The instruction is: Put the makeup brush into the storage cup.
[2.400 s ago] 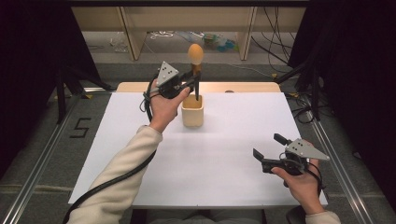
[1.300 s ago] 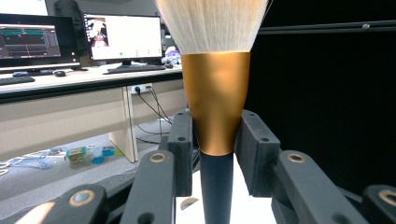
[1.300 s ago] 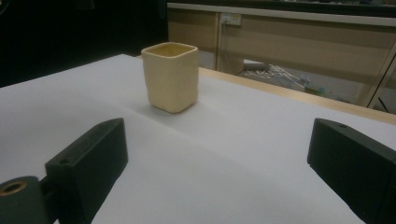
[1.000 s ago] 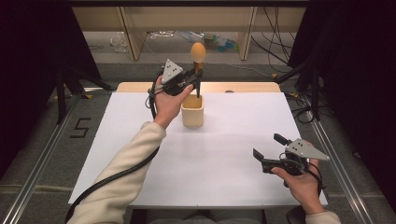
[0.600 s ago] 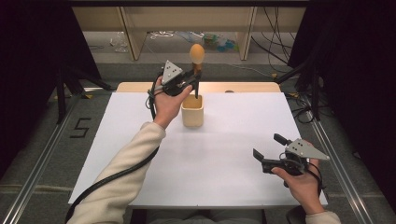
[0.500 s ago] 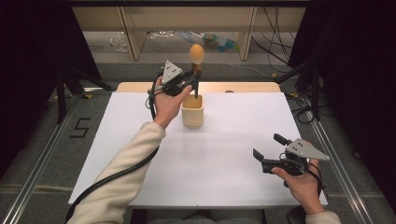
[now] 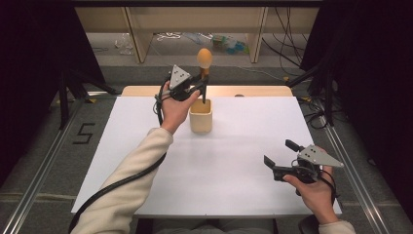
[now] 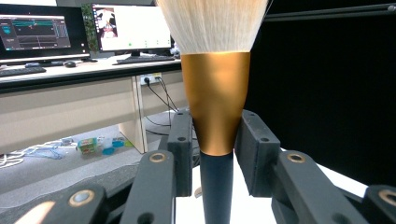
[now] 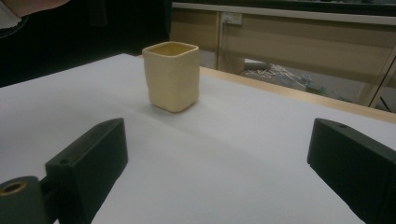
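Observation:
A make-up brush (image 7: 204, 58) with pale bristles, a gold ferrule and a black handle stands upright, bristles up. My left gripper (image 7: 199, 85) is shut on it just below the ferrule, as the left gripper view confirms: both pads press on the brush (image 8: 215, 93) from the sides. The handle's lower end hangs at the mouth of a cream square cup (image 7: 201, 116), which stands at the back middle of the white sheet. Whether the tip is inside the cup I cannot tell. My right gripper (image 7: 278, 153) rests low at the front right, open and holding nothing, facing the cup (image 9: 171, 77).
A white sheet (image 7: 146, 146) covers the table, with a wooden edge (image 7: 253, 91) showing behind it. Black curtains flank both sides. Wooden shelf legs and cables lie on the floor beyond. Desks with monitors (image 8: 126, 28) stand far off.
The left hand and the brush have shifted only slightly above the cup. The right hand has kept still.

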### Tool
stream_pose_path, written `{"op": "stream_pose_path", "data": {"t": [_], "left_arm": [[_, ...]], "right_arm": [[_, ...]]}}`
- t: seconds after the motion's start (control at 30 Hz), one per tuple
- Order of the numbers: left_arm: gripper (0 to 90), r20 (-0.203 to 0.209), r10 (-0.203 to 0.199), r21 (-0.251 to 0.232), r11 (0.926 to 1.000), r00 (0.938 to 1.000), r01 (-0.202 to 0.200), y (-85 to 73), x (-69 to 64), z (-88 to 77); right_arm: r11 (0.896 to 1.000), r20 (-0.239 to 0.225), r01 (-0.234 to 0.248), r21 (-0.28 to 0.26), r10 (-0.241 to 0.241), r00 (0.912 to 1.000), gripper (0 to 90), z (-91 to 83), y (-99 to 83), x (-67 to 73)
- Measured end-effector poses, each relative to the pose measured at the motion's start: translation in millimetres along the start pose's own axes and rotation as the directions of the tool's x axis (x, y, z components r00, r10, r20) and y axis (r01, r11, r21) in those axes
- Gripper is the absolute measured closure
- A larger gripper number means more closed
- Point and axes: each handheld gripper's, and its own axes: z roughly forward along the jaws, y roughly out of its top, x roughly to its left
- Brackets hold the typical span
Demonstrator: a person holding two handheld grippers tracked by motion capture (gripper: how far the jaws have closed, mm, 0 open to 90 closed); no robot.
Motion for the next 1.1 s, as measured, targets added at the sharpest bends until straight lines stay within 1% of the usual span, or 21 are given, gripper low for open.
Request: {"op": "stream_pose_path", "data": {"t": [0.03,0.07,0.1,0.17,0.2,0.5,0.77,0.8,0.87,1.07,1.1], "left_arm": [[68.6,-0.001,0.0,0.0,1.0,1.0,0.0,-1.0,0.4,0.7],[68.6,-0.003,0.003,0.002,1.0,1.0,-0.003,-1.9,1.0,1.6],[68.6,-0.005,0.003,0.004,1.0,1.0,-0.003,-2.8,1.6,2.1],[68.6,-0.008,0.003,0.006,1.0,1.0,-0.003,-4.4,2.6,3.3],[68.6,-0.009,0.005,0.009,0.9999,1.0,-0.005,-5.2,3.2,3.7],[68.6,-0.014,0.014,0.026,0.9996,0.9998,-0.014,-12.6,6.9,8.0],[68.6,-0.016,0.015,0.038,0.9992,0.9998,-0.014,-19.1,7.4,12.2],[68.6,-0.017,0.01,0.04,0.9991,0.9998,-0.009,-19.9,7.0,12.7],[68.6,-0.018,0.016,0.042,0.999,0.9997,-0.015,-20.9,7.4,14.0],[68.6,-0.025,0.018,0.048,0.9987,0.9995,-0.016,-22.8,9.0,16.4],[68.6,-0.025,0.017,0.051,0.9986,0.9995,-0.016,-22.9,9.2,16.5]], "right_arm": [[1.0,-0.004,-0.007,-0.005,0.007,1.0,6.1,0.5,-0.2,0.2],[1.0,-0.006,-0.006,0.003,0.006,1.0,6.1,-0.1,0.0,-0.1],[1.0,-0.005,-0.005,-0.004,0.005,1.0,6.1,0.5,-0.3,0.0],[1.0,-0.007,-0.005,0.003,0.005,1.0,6.1,-0.1,0.0,-0.1],[1.0,-0.006,-0.006,-0.005,0.006,1.0,6.1,0.7,-0.3,0.0],[1.0,-0.007,-0.008,-0.001,0.008,0.9999,6.1,0.5,-0.3,0.2],[1.0,-0.008,-0.006,-0.001,0.006,1.0,6.1,0.7,-0.4,0.0],[1.0,-0.008,-0.008,-0.001,0.008,0.9999,6.1,0.6,-0.4,0.0],[1.0,-0.008,-0.008,-0.001,0.008,0.9999,6.1,0.5,-0.4,0.0],[1.0,-0.011,-0.005,-0.001,0.005,0.9999,6.1,0.5,-0.4,0.2],[1.0,-0.009,0.001,-0.004,-0.001,1.0,6.1,0.6,-0.4,-0.1]]}}
